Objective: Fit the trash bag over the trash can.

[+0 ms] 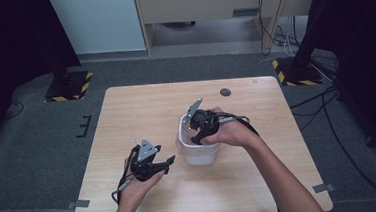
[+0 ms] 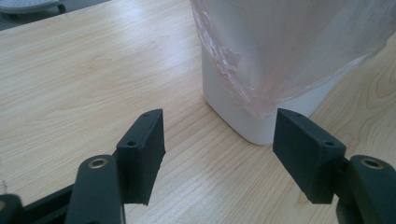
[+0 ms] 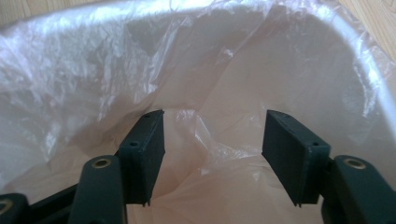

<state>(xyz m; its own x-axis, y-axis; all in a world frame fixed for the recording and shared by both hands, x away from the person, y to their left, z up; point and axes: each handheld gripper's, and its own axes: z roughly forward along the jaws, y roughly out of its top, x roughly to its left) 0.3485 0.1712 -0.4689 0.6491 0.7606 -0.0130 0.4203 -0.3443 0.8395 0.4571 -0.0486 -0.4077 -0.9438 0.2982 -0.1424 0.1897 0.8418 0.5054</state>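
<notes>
Two grippers at work over one white bin [image 1: 197, 148] on the counter [image 1: 127, 120]. From high: right gripper [image 1: 193, 128] dipped into the bin's mouth, left gripper [image 1: 169, 162] just beside its wall.

Along the left gripper [image 2: 219, 135]: jaws wide, empty, bin [image 2: 243, 119] and draped bag edge [image 2: 280, 60] just ahead.

Along the right gripper [image 3: 212, 135]: jaws apart, loose plastic liner [image 3: 205, 70] between and beyond, unpinched. Best pressed gently down into the corners, without snagging or tearing; bin steadied from outside.
</notes>
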